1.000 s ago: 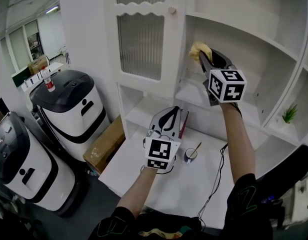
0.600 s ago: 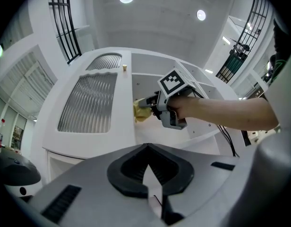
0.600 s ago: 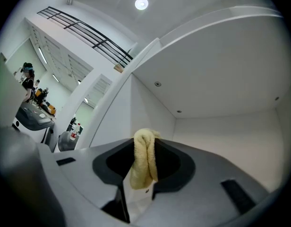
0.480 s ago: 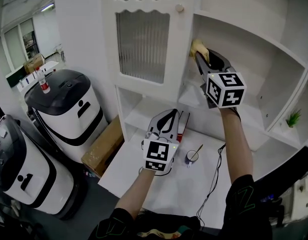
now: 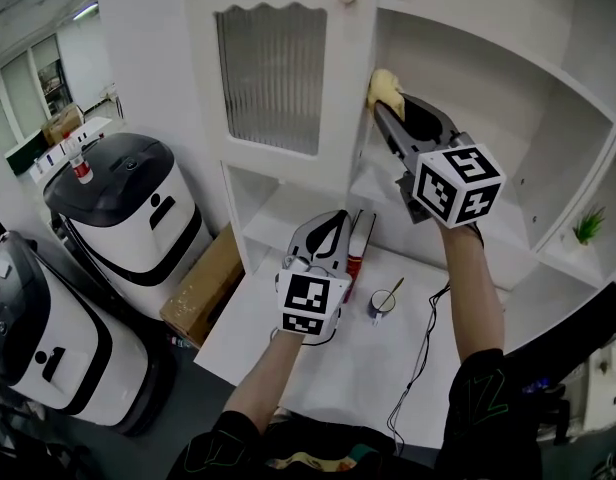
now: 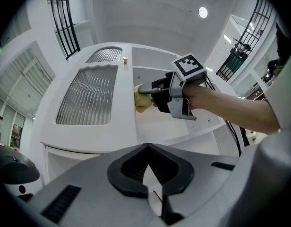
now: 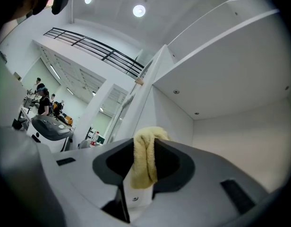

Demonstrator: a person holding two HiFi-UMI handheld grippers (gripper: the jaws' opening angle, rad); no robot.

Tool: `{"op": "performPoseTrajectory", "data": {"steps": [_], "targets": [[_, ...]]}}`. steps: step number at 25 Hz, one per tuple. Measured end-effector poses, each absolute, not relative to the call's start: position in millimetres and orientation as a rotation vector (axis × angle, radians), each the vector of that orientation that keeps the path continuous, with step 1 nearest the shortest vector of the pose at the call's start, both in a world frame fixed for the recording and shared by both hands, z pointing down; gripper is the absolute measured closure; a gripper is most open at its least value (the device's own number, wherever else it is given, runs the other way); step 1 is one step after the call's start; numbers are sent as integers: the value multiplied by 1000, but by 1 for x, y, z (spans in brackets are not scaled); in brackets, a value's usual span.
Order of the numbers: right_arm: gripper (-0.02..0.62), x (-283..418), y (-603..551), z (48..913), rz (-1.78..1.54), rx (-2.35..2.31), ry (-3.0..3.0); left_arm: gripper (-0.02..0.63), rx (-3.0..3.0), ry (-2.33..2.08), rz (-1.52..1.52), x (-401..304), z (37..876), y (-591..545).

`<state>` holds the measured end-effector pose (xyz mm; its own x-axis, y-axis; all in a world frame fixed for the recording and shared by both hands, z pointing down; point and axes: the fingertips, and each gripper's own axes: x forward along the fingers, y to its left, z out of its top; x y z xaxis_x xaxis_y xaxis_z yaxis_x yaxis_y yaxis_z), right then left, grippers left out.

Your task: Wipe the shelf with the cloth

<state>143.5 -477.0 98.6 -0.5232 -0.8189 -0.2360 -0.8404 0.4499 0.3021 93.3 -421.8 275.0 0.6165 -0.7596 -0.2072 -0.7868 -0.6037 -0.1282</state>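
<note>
My right gripper (image 5: 380, 106) is raised into the white cabinet's middle compartment and is shut on a yellow cloth (image 5: 385, 87). The cloth presses into the compartment's left rear corner, beside the ribbed door, above the shelf board (image 5: 380, 185). In the right gripper view the cloth (image 7: 145, 159) hangs folded between the jaws of that gripper (image 7: 144, 143), close to the side wall (image 7: 171, 119). My left gripper (image 5: 335, 220) hovers low over the desk, shut and holding nothing. From the left gripper view its jaws (image 6: 146, 148) are closed, and the cloth (image 6: 141, 100) shows ahead.
A ribbed glass door (image 5: 273, 63) stands left of the compartment. On the desk are a cup with a stick (image 5: 381, 306), a red item (image 5: 354, 253) and a black cable (image 5: 425, 343). Two white machines (image 5: 128, 218) and a cardboard box (image 5: 203, 288) sit left. A small plant (image 5: 588, 226) occupies a right shelf.
My right gripper has carried the cloth leftward along the compartment to its left corner. The left gripper has barely moved and stays shut.
</note>
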Motion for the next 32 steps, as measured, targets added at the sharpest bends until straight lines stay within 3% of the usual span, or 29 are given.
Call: {"op": "performPoseTrajectory", "data": {"steps": [8, 20, 32], "targets": [[477, 128, -455, 105, 869, -1534, 2653, 614, -2643, 1246, 233, 103, 265, -414], [476, 135, -424, 101, 907, -1376, 2652, 614, -2635, 1235, 231, 114, 264, -404], [476, 183, -489, 152, 717, -1884, 2742, 614, -2662, 1198, 234, 120, 270, -409]]}}
